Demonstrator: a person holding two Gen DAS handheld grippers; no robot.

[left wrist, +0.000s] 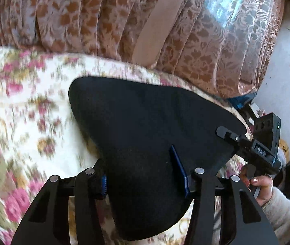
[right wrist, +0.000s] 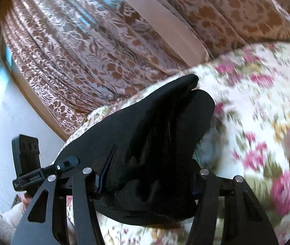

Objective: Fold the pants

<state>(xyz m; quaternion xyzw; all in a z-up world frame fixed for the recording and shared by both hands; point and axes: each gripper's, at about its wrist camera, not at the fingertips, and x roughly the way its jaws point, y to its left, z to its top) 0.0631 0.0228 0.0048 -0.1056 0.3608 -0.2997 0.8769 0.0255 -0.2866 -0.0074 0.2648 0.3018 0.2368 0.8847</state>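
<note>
The black pants point(left wrist: 145, 126) lie as a folded dark bundle on a floral blanket point(left wrist: 22, 112). My left gripper point(left wrist: 145, 181) has cloth bunched between its blue-padded fingers point(left wrist: 178, 169); the fingers stand apart with the fabric filling the gap. The right gripper point(left wrist: 229, 134) shows at the pants' right edge, pinching it. In the right wrist view the pants point(right wrist: 155, 134) fill the space between my right gripper's point(right wrist: 149, 185) fingers, with folds lifted over the blanket point(right wrist: 257, 112). The left gripper point(right wrist: 67, 163) shows at the left edge of the cloth.
A brown patterned curtain point(left wrist: 124, 16) hangs behind the bed, with a plain beige band point(left wrist: 157, 24). A white wall or floor point(left wrist: 287, 81) lies to the right. A hand in a fleece sleeve point(left wrist: 261, 185) holds the right gripper.
</note>
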